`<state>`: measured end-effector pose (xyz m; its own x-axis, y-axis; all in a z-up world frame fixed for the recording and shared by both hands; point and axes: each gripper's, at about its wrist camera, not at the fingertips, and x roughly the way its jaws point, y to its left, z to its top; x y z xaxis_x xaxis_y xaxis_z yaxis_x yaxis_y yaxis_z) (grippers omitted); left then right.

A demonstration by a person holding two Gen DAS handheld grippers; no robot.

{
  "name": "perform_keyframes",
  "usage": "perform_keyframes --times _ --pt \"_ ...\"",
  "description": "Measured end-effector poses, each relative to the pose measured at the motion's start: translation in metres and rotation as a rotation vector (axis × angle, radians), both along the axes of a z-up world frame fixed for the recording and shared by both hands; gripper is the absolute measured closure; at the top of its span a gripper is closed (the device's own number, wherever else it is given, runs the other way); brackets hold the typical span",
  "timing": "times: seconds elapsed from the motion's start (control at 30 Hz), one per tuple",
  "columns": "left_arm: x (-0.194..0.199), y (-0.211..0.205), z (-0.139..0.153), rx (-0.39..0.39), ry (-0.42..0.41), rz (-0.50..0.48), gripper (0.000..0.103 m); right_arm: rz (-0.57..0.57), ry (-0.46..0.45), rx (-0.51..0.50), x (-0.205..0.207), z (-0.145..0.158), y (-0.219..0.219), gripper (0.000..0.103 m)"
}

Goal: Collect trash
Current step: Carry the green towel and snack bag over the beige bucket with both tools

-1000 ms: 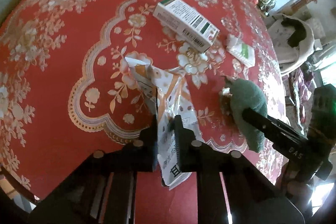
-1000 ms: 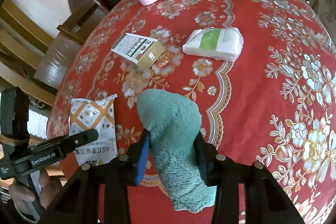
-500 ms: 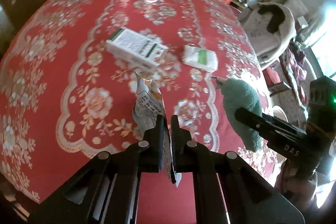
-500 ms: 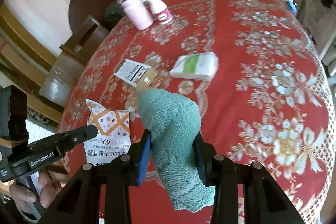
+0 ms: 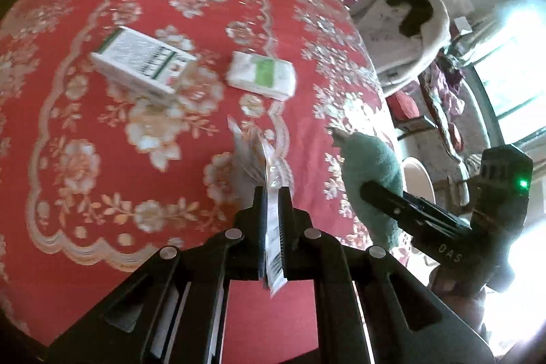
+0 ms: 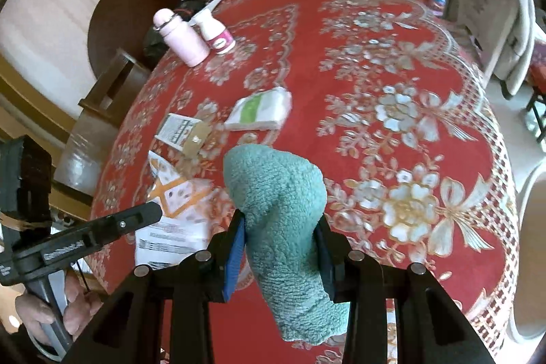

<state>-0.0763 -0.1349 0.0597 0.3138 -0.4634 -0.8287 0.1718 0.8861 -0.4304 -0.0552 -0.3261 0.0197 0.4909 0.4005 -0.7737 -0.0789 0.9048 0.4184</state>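
Two claws are both loaded: the left claw (image 5: pixel 272 193) is pinched tight on a flat snack wrapper (image 5: pixel 273 227) held edge-on above the counter (image 5: pixel 239 5), the right claw (image 6: pixel 279 227) clamped around a teal fuzzy cloth (image 6: pixel 279 193). Beyond lie a white carton (image 5: pixel 141 63) and tissue pack (image 5: pixel 261 75); farther off stand a pink bottle (image 6: pixel 181 38) and white bottle (image 6: pixel 216 33).
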Motion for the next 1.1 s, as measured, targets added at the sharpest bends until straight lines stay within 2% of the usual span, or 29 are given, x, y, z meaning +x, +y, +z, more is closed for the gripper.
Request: perform_keyframes --times 0.13,0.17,0.2,0.27,0.33,0.4,0.73,0.9,0.93,0.97,1.0,1.1 --pt "0.000 -0.010 -0.002 -0.009 0.015 -0.036 0.097 -0.017 0.003 -0.006 -0.002 0.000 -0.010 0.066" --pt "0.001 -0.012 -0.002 -0.017 0.018 -0.044 0.089 -0.020 0.002 -0.008 -0.003 0.000 -0.011 0.066" --pt "0.000 -0.013 -0.003 -0.024 0.019 -0.046 0.074 -0.025 0.002 -0.011 -0.003 0.000 -0.014 0.066" --pt "-0.001 -0.014 -0.005 -0.039 0.018 -0.031 0.056 -0.036 0.007 -0.008 -0.004 -0.002 -0.018 0.066" --pt "-0.002 -0.013 -0.007 -0.049 0.017 -0.015 0.053 -0.045 0.013 -0.005 -0.005 -0.004 -0.022 0.066" --pt "0.001 -0.019 -0.011 -0.029 0.025 -0.007 0.050 -0.051 0.019 -0.008 -0.006 -0.006 -0.027 0.066" --pt "0.015 -0.062 -0.044 0.033 0.067 -0.002 0.050 -0.085 0.048 -0.003 -0.014 -0.013 -0.053 0.066" --pt "0.018 -0.075 -0.048 0.089 0.039 -0.002 0.051 -0.104 0.056 -0.001 -0.018 -0.016 -0.068 0.066" --pt "0.018 -0.076 -0.048 0.098 0.029 -0.005 0.054 -0.108 0.058 0.001 -0.018 -0.017 -0.070 0.066" --pt "0.018 -0.078 -0.048 0.100 0.022 -0.009 0.076 -0.111 0.060 0.003 -0.018 -0.018 -0.073 0.066" --pt "0.019 -0.079 -0.050 0.103 0.029 -0.019 0.091 -0.113 0.060 0.004 -0.019 -0.018 -0.074 0.066" --pt "0.019 -0.079 -0.047 0.091 0.016 -0.020 0.092 -0.118 0.061 0.007 -0.020 -0.019 -0.080 0.066"
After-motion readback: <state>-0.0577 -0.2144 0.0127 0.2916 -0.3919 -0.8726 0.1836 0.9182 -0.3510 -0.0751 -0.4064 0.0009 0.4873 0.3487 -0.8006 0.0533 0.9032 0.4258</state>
